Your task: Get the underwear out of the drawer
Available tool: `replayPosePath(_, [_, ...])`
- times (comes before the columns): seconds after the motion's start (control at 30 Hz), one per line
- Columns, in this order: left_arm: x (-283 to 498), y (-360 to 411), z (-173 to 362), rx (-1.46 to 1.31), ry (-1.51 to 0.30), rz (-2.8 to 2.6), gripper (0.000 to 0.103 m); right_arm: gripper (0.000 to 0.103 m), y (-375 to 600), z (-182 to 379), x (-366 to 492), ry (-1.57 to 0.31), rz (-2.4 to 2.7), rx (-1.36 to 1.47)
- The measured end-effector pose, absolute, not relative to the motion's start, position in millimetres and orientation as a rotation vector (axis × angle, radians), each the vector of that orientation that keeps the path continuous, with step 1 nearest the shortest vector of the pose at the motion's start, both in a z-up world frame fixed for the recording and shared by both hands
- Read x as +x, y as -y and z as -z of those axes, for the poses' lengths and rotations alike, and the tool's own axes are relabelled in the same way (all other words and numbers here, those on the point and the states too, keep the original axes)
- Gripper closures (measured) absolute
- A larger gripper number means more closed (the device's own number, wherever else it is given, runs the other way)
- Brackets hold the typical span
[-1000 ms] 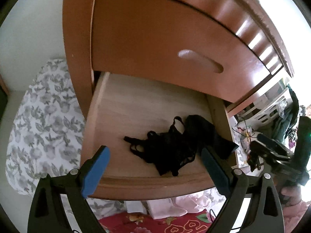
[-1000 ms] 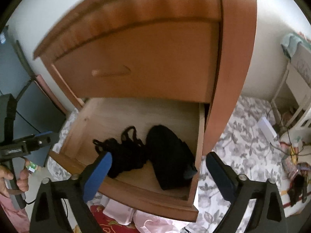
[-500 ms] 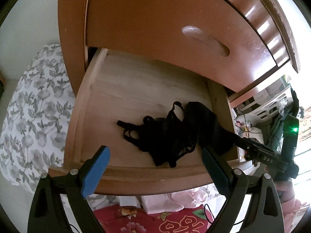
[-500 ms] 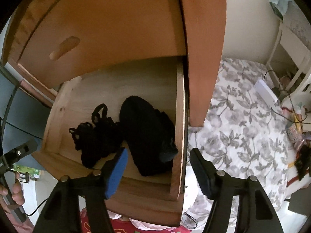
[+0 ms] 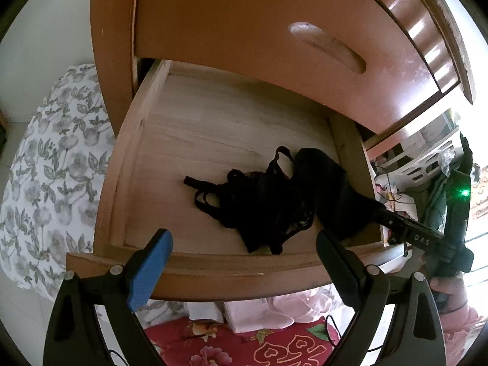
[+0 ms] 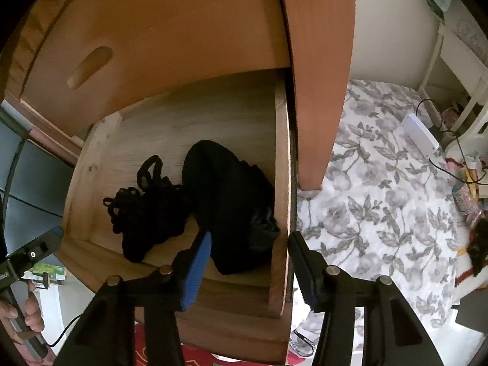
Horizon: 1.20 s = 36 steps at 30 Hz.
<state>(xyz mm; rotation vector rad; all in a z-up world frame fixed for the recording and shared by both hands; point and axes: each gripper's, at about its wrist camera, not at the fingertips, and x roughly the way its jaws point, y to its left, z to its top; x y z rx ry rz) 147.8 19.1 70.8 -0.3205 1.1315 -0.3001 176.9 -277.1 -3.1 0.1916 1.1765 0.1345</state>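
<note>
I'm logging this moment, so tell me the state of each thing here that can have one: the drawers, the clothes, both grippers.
lower drawer: pulled open
upper drawer: shut
lacy black underwear: crumpled on the drawer floor, not gripped
solid black garment: bunched against the drawer's right wall
left gripper: open, empty, above the drawer's front edge
right gripper: jaws closing, astride the drawer's right wall

A home bedroom: a wooden dresser (image 5: 274,45) with an open drawer (image 5: 213,140), floral bedding (image 6: 381,189) alongside, clothes and clutter around.
</note>
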Motion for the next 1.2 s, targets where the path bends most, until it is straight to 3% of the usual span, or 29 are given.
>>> replayPosePath(0.47, [145, -19, -71, -0.317, -1.121, 0.298, 0.008, 0.057, 269, -5, 176, -1.146, -0.152, 0.144])
replayPosePath(0.67, [148, -20, -72, -0.323, -1.124, 0.293, 0.008, 0.072, 273, -3, 179, -1.142, -0.136, 0.174])
replayPosePath(0.73, [150, -21, -72, -0.328, -1.125, 0.289, 0.008, 0.085, 274, -3, 180, -1.139, -0.132, 0.173])
replayPosePath(0.83, [154, -19, -73, -0.323, -1.127, 0.289, 0.008, 0.092, 276, -2, 180, -1.133, -0.133, 0.182])
replayPosePath(1.2, [194, 24, -56, -0.172, -1.279, 0.296, 0.008, 0.094, 272, -8, 176, -1.105, -0.154, 0.171])
